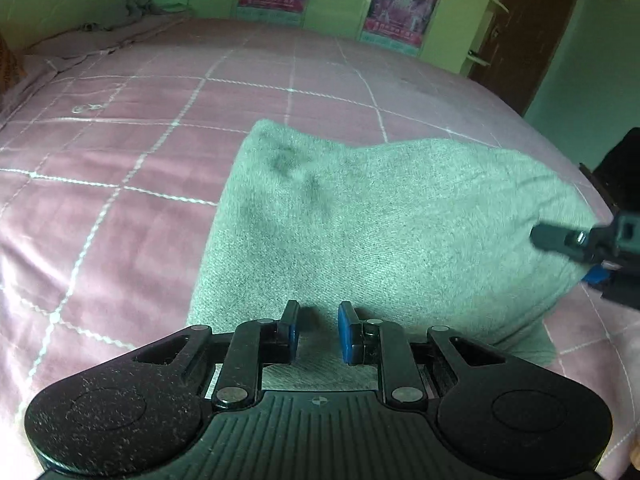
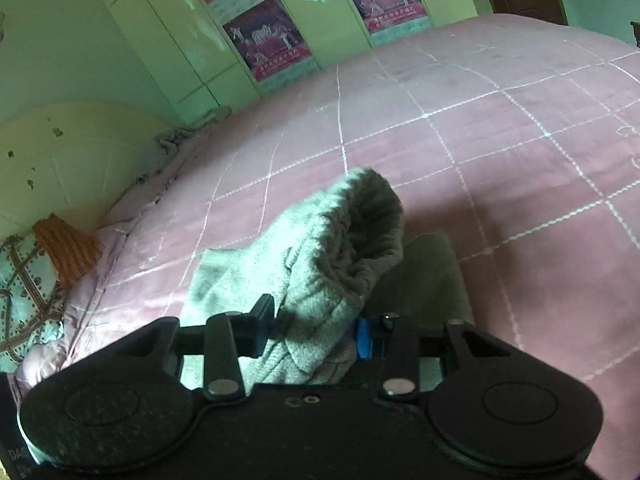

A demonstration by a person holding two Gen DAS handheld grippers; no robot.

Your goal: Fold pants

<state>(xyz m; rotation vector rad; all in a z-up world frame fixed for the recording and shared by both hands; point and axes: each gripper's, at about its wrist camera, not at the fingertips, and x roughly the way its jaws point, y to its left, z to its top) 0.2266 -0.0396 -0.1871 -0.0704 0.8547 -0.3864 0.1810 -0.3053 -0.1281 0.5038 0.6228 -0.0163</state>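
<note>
Grey knitted pants (image 1: 380,232) lie folded on the pink bed cover (image 1: 140,152). My left gripper (image 1: 318,330) hovers over their near edge. Its blue pads (image 1: 347,334) stand a narrow gap apart, with nothing pinched between them. My right gripper (image 1: 568,252) shows at the right rim, at the pants' right end. In the right wrist view my right gripper (image 2: 316,330) is shut on a bunched part of the pants (image 2: 320,264). The ribbed cuff (image 2: 372,216) rises in front of it, off the bed. More of the garment lies flat below.
The pink quilted bed cover (image 2: 500,152) stretches far beyond the pants. A crumpled grey cloth (image 1: 132,8) and a headboard (image 2: 60,152) with a patterned pillow (image 2: 24,292) lie at the bed's head. A green wardrobe with posters (image 1: 396,4) and a brown door (image 1: 528,28) stand behind.
</note>
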